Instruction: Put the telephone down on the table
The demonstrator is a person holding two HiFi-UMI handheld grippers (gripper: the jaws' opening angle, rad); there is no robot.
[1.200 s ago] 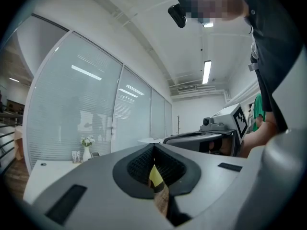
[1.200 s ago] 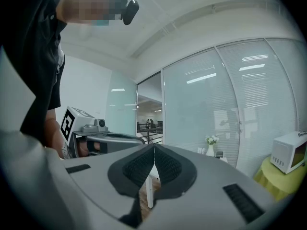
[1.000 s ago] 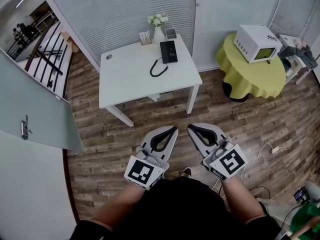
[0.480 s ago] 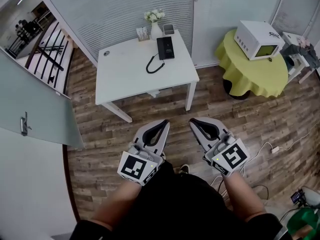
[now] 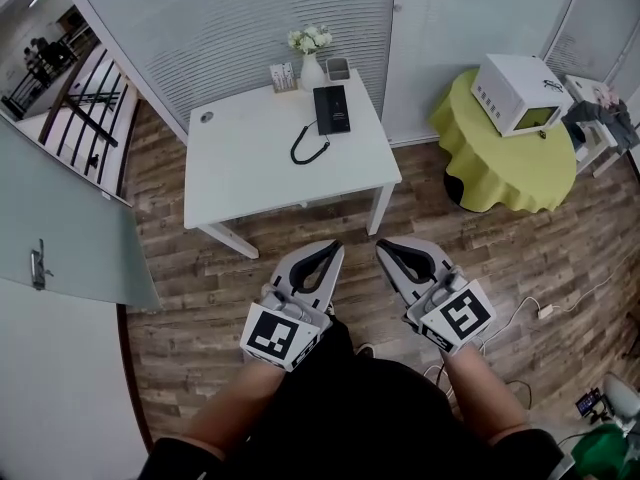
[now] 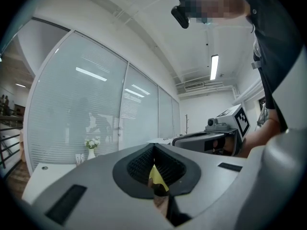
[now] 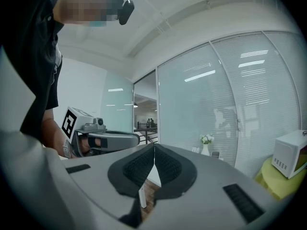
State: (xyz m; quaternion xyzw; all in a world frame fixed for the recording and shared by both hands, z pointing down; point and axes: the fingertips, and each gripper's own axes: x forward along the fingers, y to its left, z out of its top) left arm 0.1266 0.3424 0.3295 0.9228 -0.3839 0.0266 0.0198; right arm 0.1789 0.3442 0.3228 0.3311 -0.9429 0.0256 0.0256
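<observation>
On the far side of the white table (image 5: 250, 173), the black telephone (image 5: 331, 109) lies flat, its curly cord (image 5: 308, 148) looping out toward the near left. Just beyond it, by the glass wall (image 5: 250, 18), stand a white vase (image 5: 314, 66) of pale flowers and a small grey cup (image 5: 340, 68).

Now down to the near edge, and the 2 grippers hang side by side over the wooden floor (image 5: 200, 298), well apart from the table and pointing toward it. The left gripper (image 5: 333, 249) has its jaws pressed right together, pad against pad, with nothing caught between them. The sliver of yellow in the gap is only background. The right gripper (image 5: 384, 248) shows the same: jaws fully closed, tips meeting in a thin seam, nothing gripped. Each one is carried on a bare forearm, marker cube toward the person.

Off to the far right, a white microwave (image 5: 515, 90) sits on a round stand draped in a yellow cloth (image 5: 500, 163), clear of the table. The telephone is out of reach of both grippers.
</observation>
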